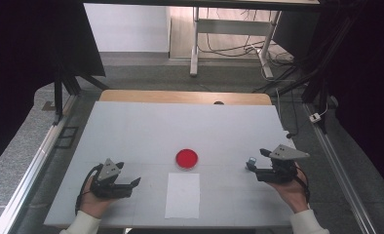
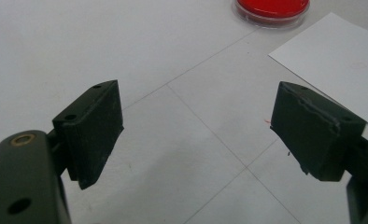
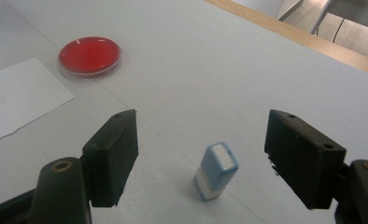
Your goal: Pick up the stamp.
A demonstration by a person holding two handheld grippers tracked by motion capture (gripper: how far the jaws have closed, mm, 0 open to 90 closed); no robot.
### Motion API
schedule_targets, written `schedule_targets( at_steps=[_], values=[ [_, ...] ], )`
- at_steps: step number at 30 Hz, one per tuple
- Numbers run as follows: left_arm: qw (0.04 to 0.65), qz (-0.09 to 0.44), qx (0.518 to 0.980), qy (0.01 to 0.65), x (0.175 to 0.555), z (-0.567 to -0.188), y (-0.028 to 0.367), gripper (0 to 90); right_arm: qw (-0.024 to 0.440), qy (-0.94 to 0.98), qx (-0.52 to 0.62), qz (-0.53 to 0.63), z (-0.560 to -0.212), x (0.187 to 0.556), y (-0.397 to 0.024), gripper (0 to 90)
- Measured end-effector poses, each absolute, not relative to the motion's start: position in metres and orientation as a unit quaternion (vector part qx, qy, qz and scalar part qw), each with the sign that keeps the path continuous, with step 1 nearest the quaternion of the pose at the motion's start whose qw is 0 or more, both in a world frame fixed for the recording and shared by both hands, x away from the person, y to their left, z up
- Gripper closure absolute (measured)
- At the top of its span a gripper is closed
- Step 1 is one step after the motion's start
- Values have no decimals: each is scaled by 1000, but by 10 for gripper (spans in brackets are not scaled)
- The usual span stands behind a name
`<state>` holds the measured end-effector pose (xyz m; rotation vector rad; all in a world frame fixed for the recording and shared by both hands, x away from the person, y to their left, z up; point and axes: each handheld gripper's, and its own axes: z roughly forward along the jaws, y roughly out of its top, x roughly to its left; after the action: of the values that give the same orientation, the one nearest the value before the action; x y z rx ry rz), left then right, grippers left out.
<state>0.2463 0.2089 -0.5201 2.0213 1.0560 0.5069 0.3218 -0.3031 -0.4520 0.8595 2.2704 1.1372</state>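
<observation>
Both grippers (jaws spread) rest low, right gripper (image 3: 201, 154) facing stamp (image 3: 215, 170).

— Any writing, label or number you can read anywhere?
— None. The white sheet (image 1: 182, 195) on the worktop (image 1: 131, 131) is blank, and the red dish (image 1: 186, 158) and the small blue-and-white block (image 3: 215, 171) carry no legible marking.

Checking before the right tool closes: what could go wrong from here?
1. The small blue-and-white block stands on end, nearer the right tool's left jaw than its right; an uneven close could tip it.
2. The red dish and the white paper sheet lie between the two tools; a sweep inward by the open left tool could shift the loose sheet.
</observation>
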Motion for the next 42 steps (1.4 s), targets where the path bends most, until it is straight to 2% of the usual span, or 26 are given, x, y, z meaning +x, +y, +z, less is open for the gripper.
schedule_targets(
  at_steps=[13,29,33,38,42],
  values=[
    [390,199,796,417,247,-521,210,170,192,838,332,388,-430,361,-310,260],
    [388,201,799,413,246,-521,209,174,152,872,306,350,-454,369,-310,305],
    [388,200,798,414,247,-521,209,174,152,874,304,347,-457,369,-308,332],
    [386,201,800,413,247,-522,209,175,171,875,292,346,-462,367,-307,422],
    [384,202,801,413,247,-522,208,175,160,878,291,345,-464,368,-308,462]
  ],
)
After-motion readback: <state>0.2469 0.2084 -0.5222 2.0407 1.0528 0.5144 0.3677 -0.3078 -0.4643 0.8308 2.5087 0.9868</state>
